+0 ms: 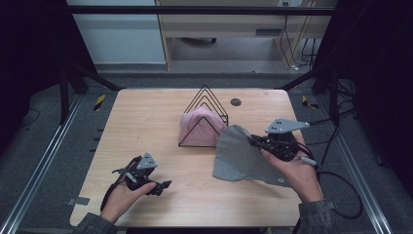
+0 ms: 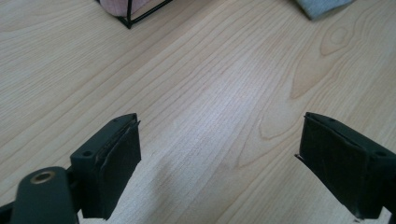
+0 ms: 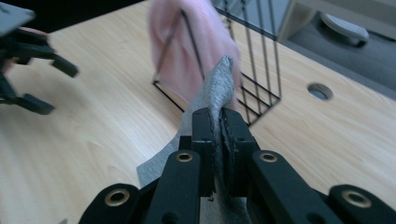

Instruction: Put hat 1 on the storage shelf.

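The right hand is reaching in from the lower right of the high view, forearm angled toward the table centre, and is holding the right gripper pointed left toward the wire rack. Its jaws are clamping an edge of the grey cloth, which is hanging from the grip and draping down onto the wooden table just right of the rack. A pink cloth is sitting inside the rack.

The left hand is resting near the table's front left edge, holding the left gripper level and pointed right, well apart from both cloths. Its jaws are standing wide apart with nothing between them.

The right gripper view is showing the grey cloth pinched upright between the two pressed-together jaws, with the pink cloth and rack wires directly behind. The left gripper view is showing bare tabletop between the spread jaws, a rack corner at the top left and a grey cloth edge at the top right.
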Motion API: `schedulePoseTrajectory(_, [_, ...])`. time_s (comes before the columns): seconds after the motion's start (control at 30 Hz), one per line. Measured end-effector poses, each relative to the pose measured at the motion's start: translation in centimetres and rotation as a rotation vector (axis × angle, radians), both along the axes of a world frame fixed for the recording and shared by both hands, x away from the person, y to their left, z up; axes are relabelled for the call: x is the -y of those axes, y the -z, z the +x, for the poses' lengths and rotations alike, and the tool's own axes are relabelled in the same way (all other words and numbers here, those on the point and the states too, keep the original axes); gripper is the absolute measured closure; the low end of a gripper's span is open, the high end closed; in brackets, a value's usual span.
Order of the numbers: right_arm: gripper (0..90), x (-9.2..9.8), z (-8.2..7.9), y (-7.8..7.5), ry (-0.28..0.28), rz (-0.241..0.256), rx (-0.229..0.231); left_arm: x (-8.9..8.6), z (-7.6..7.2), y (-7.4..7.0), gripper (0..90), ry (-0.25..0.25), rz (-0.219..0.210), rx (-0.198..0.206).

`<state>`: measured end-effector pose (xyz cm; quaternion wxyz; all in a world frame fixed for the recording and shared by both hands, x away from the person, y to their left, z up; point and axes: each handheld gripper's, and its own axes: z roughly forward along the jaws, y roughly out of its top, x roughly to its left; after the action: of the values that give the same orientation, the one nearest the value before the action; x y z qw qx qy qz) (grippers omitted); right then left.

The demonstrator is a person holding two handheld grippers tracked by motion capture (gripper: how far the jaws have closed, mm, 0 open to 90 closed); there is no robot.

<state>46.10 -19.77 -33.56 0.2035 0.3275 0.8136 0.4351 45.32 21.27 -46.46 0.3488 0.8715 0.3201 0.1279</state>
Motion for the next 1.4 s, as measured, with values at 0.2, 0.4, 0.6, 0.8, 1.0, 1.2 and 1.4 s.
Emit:
schedulePoseTrajectory(0.2, [85.2,-2.4,-0.7,-2.5,-0.087,-0.025,0.012,0.2,-0.1,-0.1,12.8,0.023,-0.006,-0.002])
schedulePoseTrajectory(0.4, [85.2,-4.6,-0.9,-4.6,-0.154,-0.039,0.025,0.3,-0.3,-0.3,13.4,0.035,-0.019,0.006])
schedulePoseTrajectory(0.6, [85.4,-5.7,-0.7,-5.7,-0.186,-0.038,0.029,0.3,-0.4,-0.5,14.0,0.041,-0.025,0.012])
schedulePoseTrajectory(0.8, [85.4,-6.4,-0.4,-6.1,-0.212,-0.036,0.023,0.3,-0.4,-1.0,16.1,0.042,-0.039,0.026])
schedulePoseTrajectory(1.0, [85.4,-7.3,-0.2,-6.4,-0.246,-0.02,0.019,1.1,0.4,-3.0,20.7,0.069,-0.048,0.053])
schedulePoseTrajectory(1.2, [85.4,-8.5,-0.2,-7.1,-0.279,-0.009,0.022,3.3,1.5,-4.9,23.5,0.129,-0.06,0.077])
schedulePoseTrajectory(1.4, [85.3,-9.4,-0.5,-7.5,-0.304,0.002,0.029,4.9,2.8,-6.5,29.4,0.136,-0.114,0.117])
